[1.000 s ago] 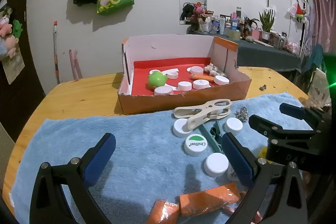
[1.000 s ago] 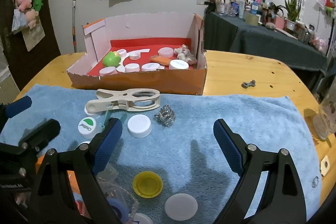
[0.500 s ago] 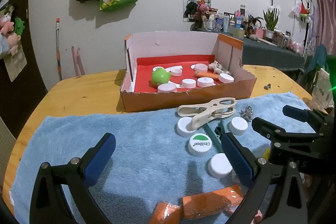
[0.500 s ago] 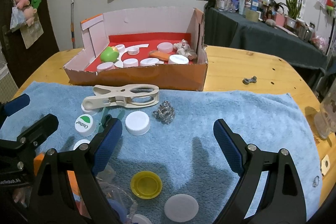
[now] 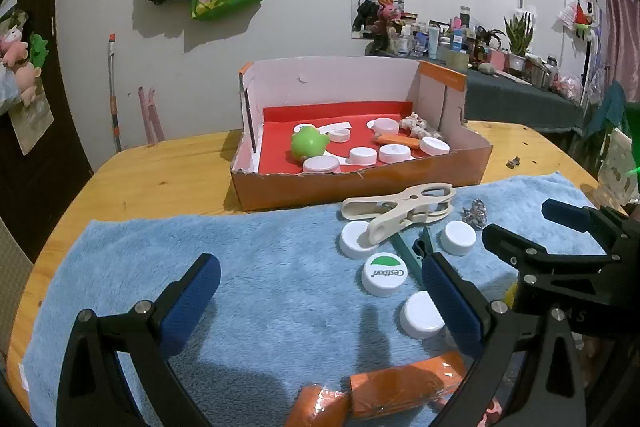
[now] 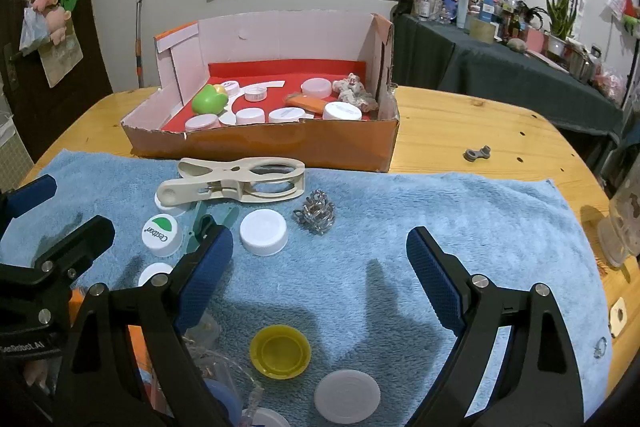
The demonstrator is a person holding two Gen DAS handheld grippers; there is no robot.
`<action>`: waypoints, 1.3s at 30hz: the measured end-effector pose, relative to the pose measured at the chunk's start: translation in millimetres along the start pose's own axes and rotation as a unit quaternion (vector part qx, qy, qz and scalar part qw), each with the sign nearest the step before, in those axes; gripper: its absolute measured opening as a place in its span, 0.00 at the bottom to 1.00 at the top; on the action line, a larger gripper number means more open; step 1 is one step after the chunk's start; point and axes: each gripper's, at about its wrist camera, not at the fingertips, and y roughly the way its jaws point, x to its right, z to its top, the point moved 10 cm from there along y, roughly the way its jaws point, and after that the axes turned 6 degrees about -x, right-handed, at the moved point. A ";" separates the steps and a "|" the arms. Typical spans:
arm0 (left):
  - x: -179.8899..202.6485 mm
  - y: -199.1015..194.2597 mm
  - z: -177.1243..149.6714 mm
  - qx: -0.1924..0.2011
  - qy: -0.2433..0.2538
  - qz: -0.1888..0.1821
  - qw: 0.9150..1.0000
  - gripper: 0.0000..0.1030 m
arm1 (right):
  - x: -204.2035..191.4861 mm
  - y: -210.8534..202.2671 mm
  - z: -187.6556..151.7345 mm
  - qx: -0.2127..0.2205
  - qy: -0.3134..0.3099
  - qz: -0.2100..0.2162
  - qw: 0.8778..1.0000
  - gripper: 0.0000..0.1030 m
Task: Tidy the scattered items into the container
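Note:
An orange cardboard box (image 5: 360,183) (image 6: 264,147) with a red floor stands at the back of a blue towel (image 5: 260,267) (image 6: 440,211); several white caps and a green toy (image 5: 307,143) lie inside. Scattered on the towel are a beige clip (image 6: 236,180) (image 5: 400,207), white caps (image 6: 264,231) (image 5: 384,274), a metal trinket (image 6: 316,211), a yellow cap (image 6: 280,350) and orange packets (image 5: 404,385). My left gripper (image 5: 320,287) hovers open over bare towel. My right gripper (image 6: 320,255) is open too, just short of the trinket, nothing between its fingers.
The towel lies on a round wooden table (image 6: 480,131) with a small grey metal part (image 6: 477,153) on it. A clear jar (image 6: 624,227) stands at the right table edge. A cluttered dark-covered side table (image 6: 500,67) is behind.
Both views have shifted only slightly; the objects sit a touch lower and nearer in the frames. Both grippers stay open and nothing was picked up.

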 end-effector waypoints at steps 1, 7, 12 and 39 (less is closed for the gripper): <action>-0.2 0.4 0.2 0.000 -0.001 0.001 1.000 1.00 | 0.0 0.1 0.0 0.000 0.000 0.000 1.000 0.86; -1.5 1.9 0.5 -0.002 -0.003 0.002 1.000 1.00 | 1.0 0.0 -0.9 -0.001 0.001 -0.001 1.000 0.86; -3.6 4.2 -0.4 -0.005 -0.006 0.007 1.000 1.00 | 1.5 0.2 -2.0 -0.002 0.002 -0.002 1.000 0.86; -6.2 6.9 -2.3 -0.010 -0.010 0.015 1.000 1.00 | 1.5 -1.1 -2.4 -0.002 0.001 -0.006 1.000 0.86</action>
